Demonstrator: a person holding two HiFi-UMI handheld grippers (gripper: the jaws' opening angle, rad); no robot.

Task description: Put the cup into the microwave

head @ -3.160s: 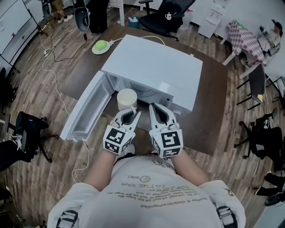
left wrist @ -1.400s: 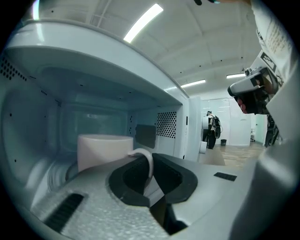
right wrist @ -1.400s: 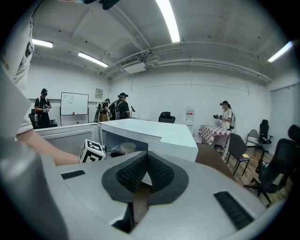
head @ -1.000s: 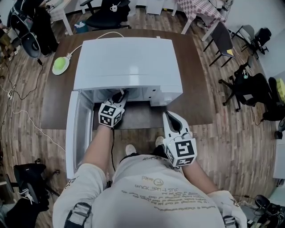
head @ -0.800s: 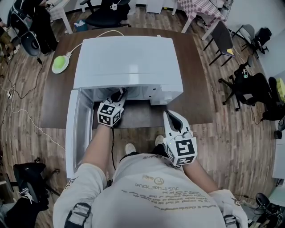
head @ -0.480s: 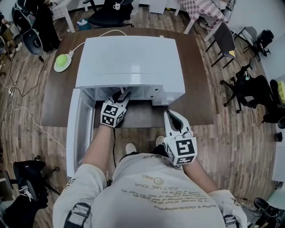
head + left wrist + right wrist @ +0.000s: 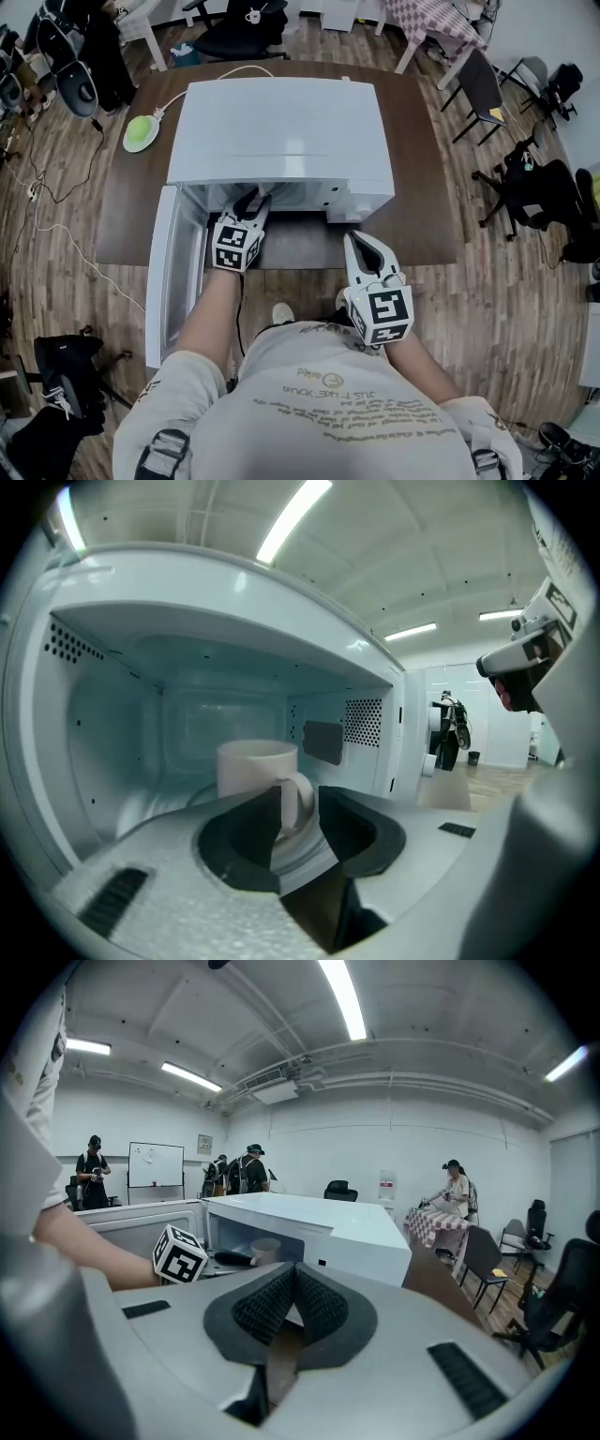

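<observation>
Markings: marker cube (image 7: 234,247) on each gripper bears a black-and-white square code; shirt print too small to read.

Cup (image 7: 255,769): plain off-white mug w/ loop handle. It stands upright inside the microwave (image 7: 281,122) cavity, door (image 7: 173,267) swung open.

Left gripper (image 7: 300,797): reaches into the cavity, jaws spread. Cup handle shows in the gap betw. tips, not clamped.

Right gripper (image 7: 294,1277): jaws pressed together, empty, outside the microwave above the table (image 7: 427,187).
</observation>
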